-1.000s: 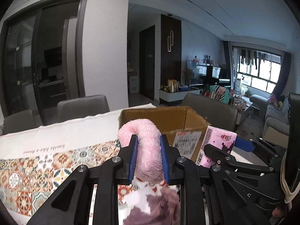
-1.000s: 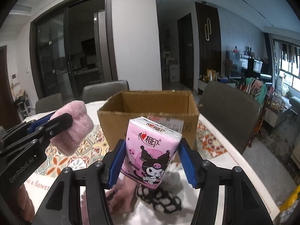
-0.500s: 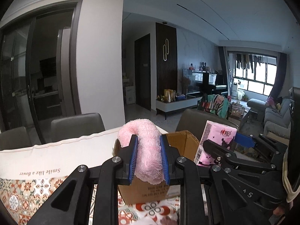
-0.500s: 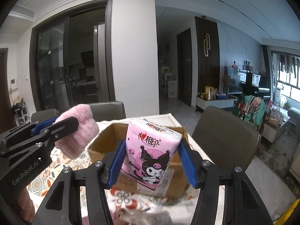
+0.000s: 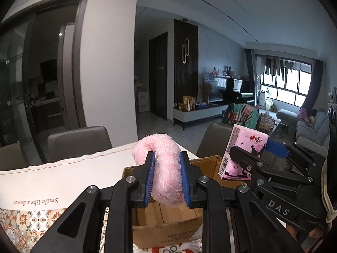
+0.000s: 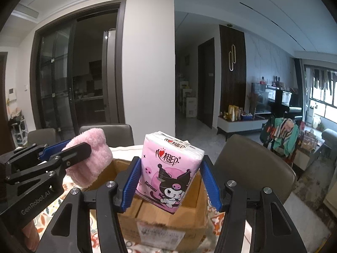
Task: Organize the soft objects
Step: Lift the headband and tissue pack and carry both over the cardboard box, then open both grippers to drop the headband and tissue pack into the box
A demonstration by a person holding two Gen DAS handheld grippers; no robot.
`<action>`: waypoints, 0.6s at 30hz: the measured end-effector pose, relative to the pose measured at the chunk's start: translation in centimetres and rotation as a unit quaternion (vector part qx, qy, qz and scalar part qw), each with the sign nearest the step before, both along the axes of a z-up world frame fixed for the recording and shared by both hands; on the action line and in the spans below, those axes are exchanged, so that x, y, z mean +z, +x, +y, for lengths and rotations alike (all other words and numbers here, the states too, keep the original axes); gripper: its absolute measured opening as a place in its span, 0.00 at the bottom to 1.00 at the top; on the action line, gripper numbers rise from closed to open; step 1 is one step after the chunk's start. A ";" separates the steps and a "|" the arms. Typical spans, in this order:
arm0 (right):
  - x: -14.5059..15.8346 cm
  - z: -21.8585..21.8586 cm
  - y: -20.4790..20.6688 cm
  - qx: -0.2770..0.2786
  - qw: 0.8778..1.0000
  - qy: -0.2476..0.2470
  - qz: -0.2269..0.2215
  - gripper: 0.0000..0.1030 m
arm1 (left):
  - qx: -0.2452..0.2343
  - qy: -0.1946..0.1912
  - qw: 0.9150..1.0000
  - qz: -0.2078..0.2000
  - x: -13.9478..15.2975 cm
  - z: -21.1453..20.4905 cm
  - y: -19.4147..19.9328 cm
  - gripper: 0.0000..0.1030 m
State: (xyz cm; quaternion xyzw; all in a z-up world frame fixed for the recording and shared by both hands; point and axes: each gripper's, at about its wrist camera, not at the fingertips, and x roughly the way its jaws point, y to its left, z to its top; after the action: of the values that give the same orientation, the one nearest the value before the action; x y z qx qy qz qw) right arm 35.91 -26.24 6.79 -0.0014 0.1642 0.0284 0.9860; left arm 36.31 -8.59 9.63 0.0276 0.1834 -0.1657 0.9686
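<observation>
My left gripper [image 5: 167, 179] is shut on a fluffy pink sock [image 5: 164, 168] and holds it above the open cardboard box [image 5: 168, 229]. The sock also shows in the right wrist view [image 6: 90, 162]. My right gripper [image 6: 170, 181] is shut on a pink Kuromi tissue pack [image 6: 168, 170] and holds it above the same box [image 6: 168, 217]. The pack shows at the right of the left wrist view [image 5: 242, 149]. Both grippers hang side by side over the box opening.
The box stands on a table with a patterned cloth [image 5: 25, 223] printed "Smile like a flower". Grey chairs stand behind the table [image 5: 78, 141] and to its right [image 6: 252, 166]. A living room lies beyond on the right.
Both grippers have risen with their loads and moved forward over the box. The box now sits lower in both views. The soft items on the table have dropped out of view.
</observation>
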 end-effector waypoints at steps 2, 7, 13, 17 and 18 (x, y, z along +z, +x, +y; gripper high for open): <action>-0.3 -0.4 1.2 -0.004 1.000 0.002 0.007 0.57 | -0.001 0.002 1.000 0.011 -0.5 -0.2 1.0 0.24; -1.5 -1.2 3.5 0.001 0.999 0.014 0.041 0.57 | -0.009 0.004 0.999 0.048 -1.6 -0.4 3.5 0.24; -3.4 -1.6 5.6 0.004 0.997 0.019 0.081 0.57 | -0.007 0.018 0.996 0.083 -3.8 -1.0 4.7 0.25; -4.4 -1.7 6.3 0.005 0.995 0.014 0.100 0.58 | -0.005 0.023 0.995 0.093 -4.7 -1.2 4.7 0.28; -4.7 -1.7 6.3 0.005 0.994 0.016 0.104 0.58 | -0.006 0.024 0.995 0.095 -4.8 -1.3 4.7 0.30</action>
State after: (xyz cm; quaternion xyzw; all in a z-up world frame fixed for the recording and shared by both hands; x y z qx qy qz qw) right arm 42.24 -27.92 2.10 0.0168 0.2658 0.0365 0.9632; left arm 40.99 -9.87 4.80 0.0359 0.2785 -0.1685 0.9449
